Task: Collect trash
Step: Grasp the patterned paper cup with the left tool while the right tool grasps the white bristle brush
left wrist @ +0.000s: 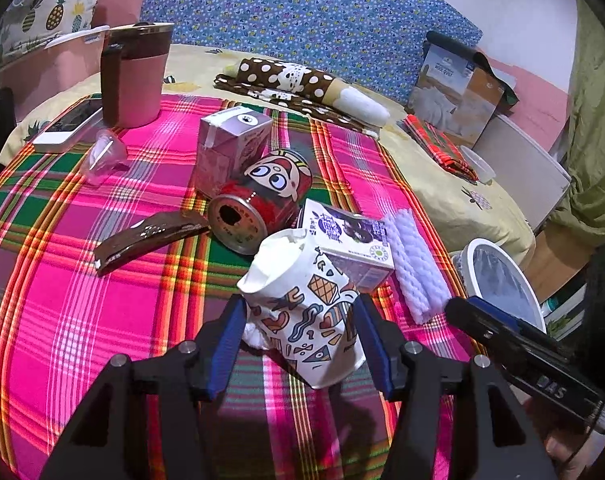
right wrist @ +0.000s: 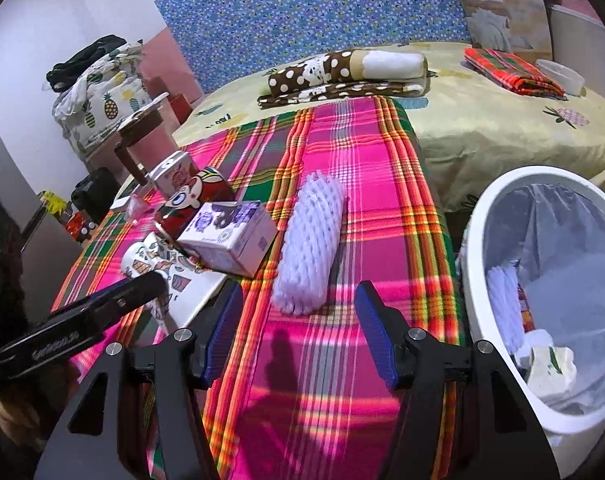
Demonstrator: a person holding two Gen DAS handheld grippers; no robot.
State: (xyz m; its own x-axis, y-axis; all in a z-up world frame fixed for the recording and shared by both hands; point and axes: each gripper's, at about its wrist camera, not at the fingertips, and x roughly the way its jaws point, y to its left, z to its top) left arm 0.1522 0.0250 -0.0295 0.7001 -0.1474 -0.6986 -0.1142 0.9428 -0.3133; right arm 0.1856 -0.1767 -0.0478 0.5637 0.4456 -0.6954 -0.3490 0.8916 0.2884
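Observation:
A crumpled white paper cup (left wrist: 302,312) with coloured doodles lies on the plaid cloth, between the blue pads of my left gripper (left wrist: 298,300). The jaws stand wide on either side of it and do not squeeze it. Behind it lie a red cartoon can (left wrist: 262,204), a purple-and-white carton (left wrist: 350,240), a pink carton (left wrist: 230,144) and a brown wrapper (left wrist: 142,240). My right gripper (right wrist: 298,288) is open and holds nothing, just short of a white foam net sleeve (right wrist: 308,248). A white bin (right wrist: 474,264) with a clear liner stands to its right, with trash inside.
A pink jug (left wrist: 136,76), a phone (left wrist: 68,124) and a clear plastic cup (left wrist: 102,156) sit at the cloth's far left. Folded polka-dot fabric (right wrist: 342,72), a folded plaid cloth (right wrist: 510,70) and a plastic tub (right wrist: 562,74) lie on the yellow sheet behind.

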